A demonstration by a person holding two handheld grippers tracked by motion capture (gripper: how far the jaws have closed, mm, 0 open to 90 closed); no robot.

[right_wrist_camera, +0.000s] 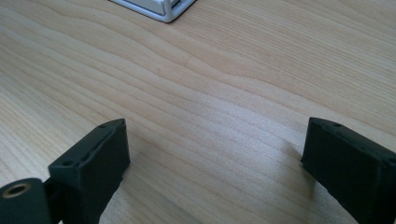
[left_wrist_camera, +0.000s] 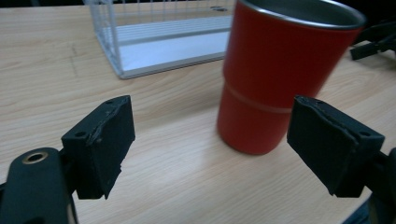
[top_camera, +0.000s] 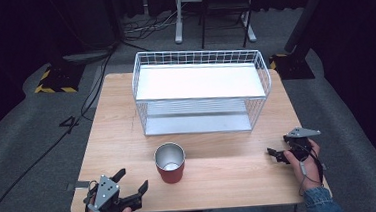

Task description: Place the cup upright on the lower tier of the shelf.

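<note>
A red cup with a bare steel lining and a thin seam ringing its body stands upright near the middle of the front edge of the wooden table, open mouth up. The left gripper sits at the front left corner, its jaws spread wide and holding nothing; in the left gripper view the cup stands just beyond and between the blocky black pads, apart from both. The right gripper rests near the right edge toward the front, likewise released, its jaws parted over bare wood grain in the right gripper view. Behind the cup, toward the far edge, stands a white wire rack, box-shaped, with a flat white shelf on top and a slatted one below. The tabletop is pale laminate with wavy grain and rounded corners; around it lies grey carpet, with black cables trailing off to the left and dark drapes behind
</note>
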